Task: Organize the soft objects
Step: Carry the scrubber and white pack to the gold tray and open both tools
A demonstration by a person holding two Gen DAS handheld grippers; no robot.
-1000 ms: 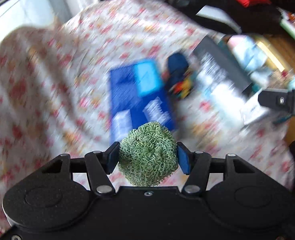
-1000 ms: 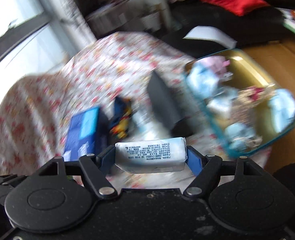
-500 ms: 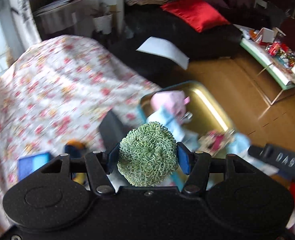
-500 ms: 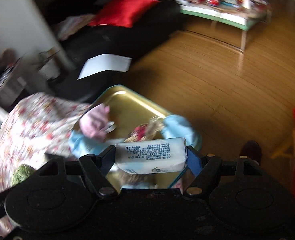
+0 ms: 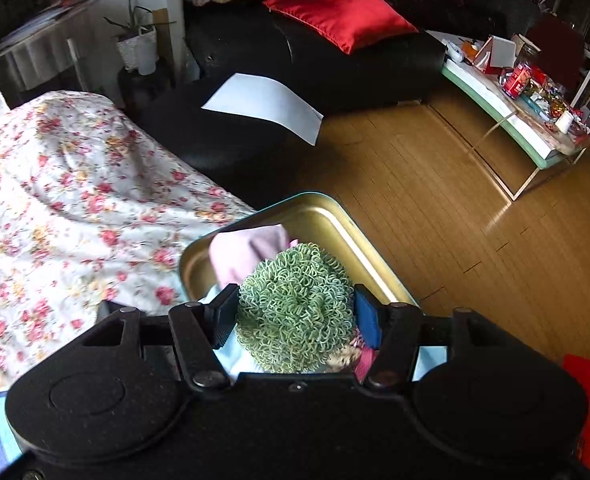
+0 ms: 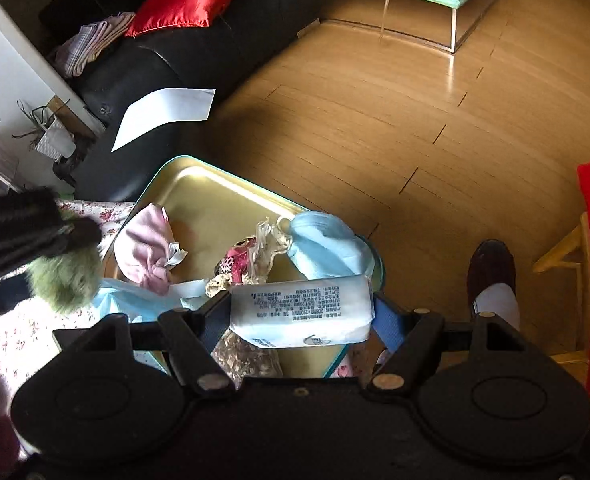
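Left wrist view: left gripper (image 5: 295,316) clamped on a green curly scrubber ball (image 5: 295,312), both pads pressed into its sides, the ball bulging above and below the jaws. Directly beyond the jaws, a gold tray (image 5: 335,220) with a teal rim, its near part hidden behind the ball. Just past the ball inside the tray, a pink cloth (image 5: 247,248); under the jaws, scraps of light blue fabric and a patterned bit, too covered to tell more. Left of the jaws, a floral cloth (image 5: 67,200) spread under the tray's edge. Far ahead, a black sofa (image 5: 315,60) with a red cushion (image 5: 339,12) and a white sheet of paper (image 5: 263,106); right of the jaws, wooden floor (image 5: 455,208). Right wrist view: right gripper (image 6: 301,312) clamped on a white tissue pack (image 6: 301,310) held crosswise, pads tight on its two short ends, printed side up. Just beyond and below the jaws, the gold tray (image 6: 215,192) again, holding the pink cloth (image 6: 147,248), a light blue cloth (image 6: 327,244) close ahead of the pack, and a crumpled patterned wrapper (image 6: 251,260) between them. Left of the jaws, blurred, the left gripper (image 6: 61,276) with the green ball (image 6: 63,280) hanging beside the tray's left edge. Right of the jaws, a dark shoe (image 6: 491,272) on the floor.
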